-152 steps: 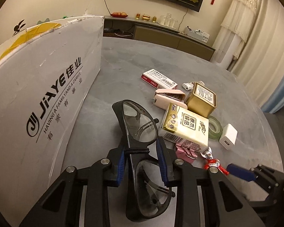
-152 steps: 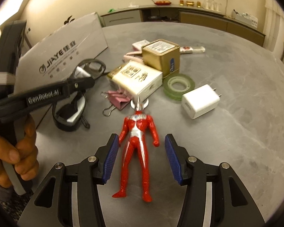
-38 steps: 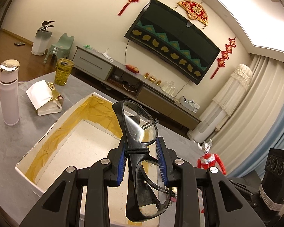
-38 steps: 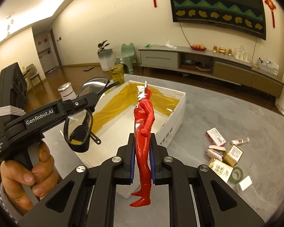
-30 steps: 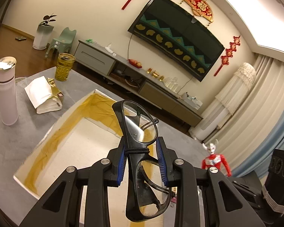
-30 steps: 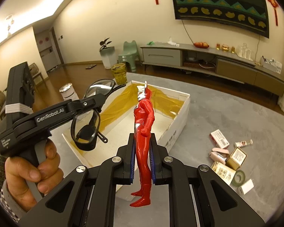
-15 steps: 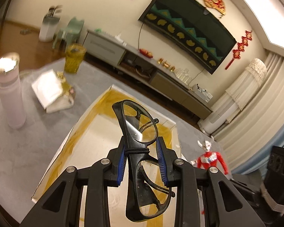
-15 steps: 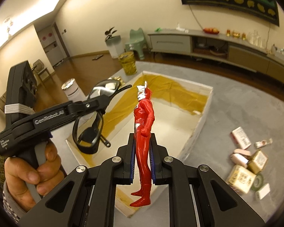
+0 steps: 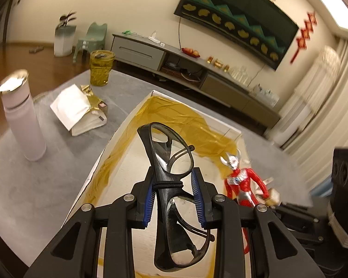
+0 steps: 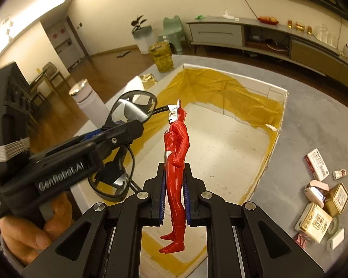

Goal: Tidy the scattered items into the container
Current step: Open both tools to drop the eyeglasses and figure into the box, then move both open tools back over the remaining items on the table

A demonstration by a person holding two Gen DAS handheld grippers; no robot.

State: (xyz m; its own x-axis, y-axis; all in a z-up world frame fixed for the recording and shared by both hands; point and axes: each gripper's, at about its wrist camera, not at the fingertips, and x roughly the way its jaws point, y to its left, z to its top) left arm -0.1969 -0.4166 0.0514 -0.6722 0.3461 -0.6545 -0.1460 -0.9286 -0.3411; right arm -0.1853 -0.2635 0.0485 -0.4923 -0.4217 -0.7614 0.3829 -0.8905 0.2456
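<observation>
Above the cardboard box, left gripper clamps safety glasses, right gripper pinches the red figure; releasing together risks collision.

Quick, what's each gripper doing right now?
Left gripper: shut on the black glasses.
Right gripper: shut on the red figure.

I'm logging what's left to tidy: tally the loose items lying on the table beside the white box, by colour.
Pink: 2 (stapler, binder clip bunch)
White: 2 (charger, small tube)
Gold or cream: 2 (tin, carton)
Red and white: 1 (flat packet)
Green: 1 (tape roll)
Total: 8
</observation>
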